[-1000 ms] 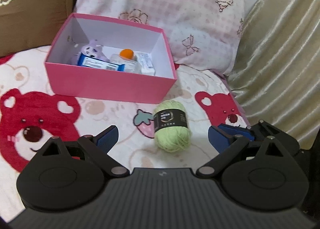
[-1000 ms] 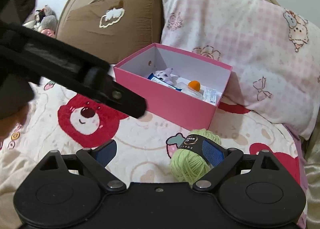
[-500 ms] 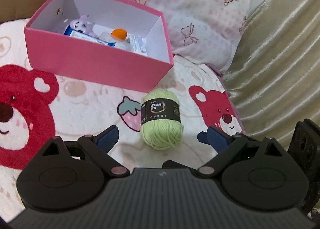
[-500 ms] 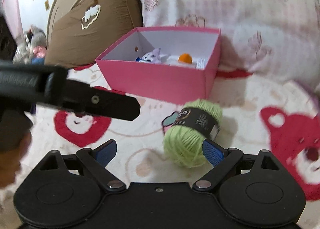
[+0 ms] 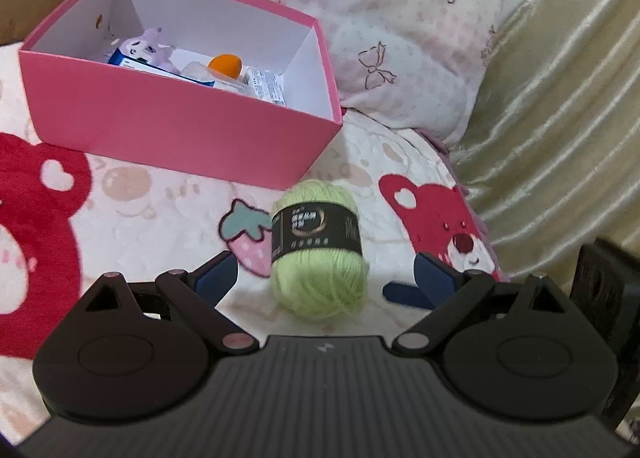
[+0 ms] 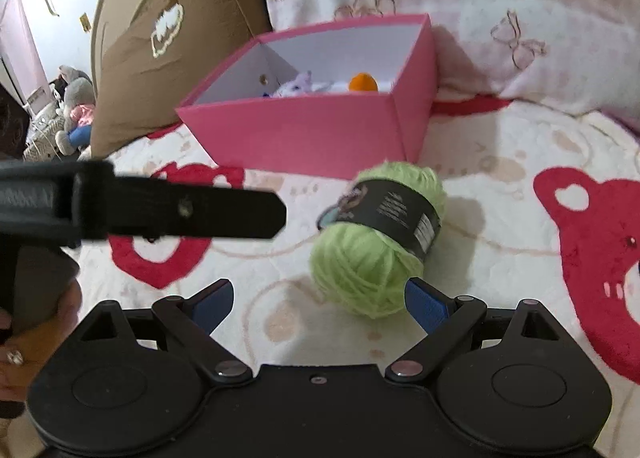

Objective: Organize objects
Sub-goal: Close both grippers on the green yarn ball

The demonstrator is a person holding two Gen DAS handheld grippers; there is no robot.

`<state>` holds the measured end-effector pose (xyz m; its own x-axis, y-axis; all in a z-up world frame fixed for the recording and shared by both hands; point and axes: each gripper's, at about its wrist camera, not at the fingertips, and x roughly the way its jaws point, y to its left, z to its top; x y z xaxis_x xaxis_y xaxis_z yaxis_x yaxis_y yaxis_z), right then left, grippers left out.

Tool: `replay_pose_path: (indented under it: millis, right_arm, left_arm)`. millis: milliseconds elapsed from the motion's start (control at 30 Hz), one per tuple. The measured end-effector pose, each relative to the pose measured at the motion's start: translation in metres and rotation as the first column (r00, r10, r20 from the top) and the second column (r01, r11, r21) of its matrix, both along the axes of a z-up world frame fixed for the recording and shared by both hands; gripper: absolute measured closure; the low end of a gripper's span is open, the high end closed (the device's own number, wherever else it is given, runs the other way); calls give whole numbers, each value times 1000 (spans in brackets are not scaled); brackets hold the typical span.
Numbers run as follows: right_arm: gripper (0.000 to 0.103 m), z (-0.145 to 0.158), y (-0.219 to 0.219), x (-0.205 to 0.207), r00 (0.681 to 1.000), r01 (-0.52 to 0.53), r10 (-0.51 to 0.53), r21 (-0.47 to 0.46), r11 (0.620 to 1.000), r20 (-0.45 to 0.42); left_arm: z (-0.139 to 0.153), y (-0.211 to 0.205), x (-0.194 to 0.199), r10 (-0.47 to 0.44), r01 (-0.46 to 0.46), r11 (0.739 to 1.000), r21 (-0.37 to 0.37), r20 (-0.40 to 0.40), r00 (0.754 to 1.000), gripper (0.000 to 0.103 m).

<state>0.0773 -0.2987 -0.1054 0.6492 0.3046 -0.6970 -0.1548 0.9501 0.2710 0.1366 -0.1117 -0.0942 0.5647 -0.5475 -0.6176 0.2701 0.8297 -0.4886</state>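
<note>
A light green yarn ball [image 5: 318,246] with a black label lies on the bear-print blanket, just in front of a pink box [image 5: 176,125]. The box holds a purple plush toy [image 5: 146,47], an orange ball [image 5: 225,65] and packets. My left gripper [image 5: 324,278] is open, its blue pads on either side of the yarn's near end. My right gripper [image 6: 320,304] is open and close to the yarn [image 6: 380,234], which sits by its right pad. The pink box [image 6: 312,129] also shows in the right wrist view.
A pink checked pillow [image 5: 400,25] and a brown pillow [image 6: 160,49] stand behind the box. A gold curtain [image 5: 560,117] hangs at the right. The left gripper's black body [image 6: 140,209] crosses the left of the right wrist view. Plush toys [image 6: 72,105] sit far left.
Both grippers have moved closer to the yarn ball. The yarn now lies between the left gripper's open pads. The right gripper has swung to the right and lower.
</note>
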Motion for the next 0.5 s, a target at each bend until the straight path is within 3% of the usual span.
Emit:
replay_pose_path:
  millis: [200, 367, 467, 500]
  right_arm:
    - [8, -9, -12, 13, 1000, 10, -10, 15, 1000, -22]
    - [8, -11, -17, 18, 1000, 9, -9, -34, 999, 3]
    - [8, -13, -20, 27, 999, -32, 31, -32, 999, -12]
    - [9, -15, -20, 30, 998, -52, 51, -24, 998, -25]
  left_arm:
    - [-5, -11, 17, 9, -9, 1000, -10, 1, 1000, 8]
    - [-15, -19, 33, -22, 22, 1000, -8, -24, 999, 8]
    - [-28, -25, 47, -58, 55, 998, -25, -147, 987, 7]
    - [-28, -27, 47, -42, 41, 999, -4, -137, 990, 8]
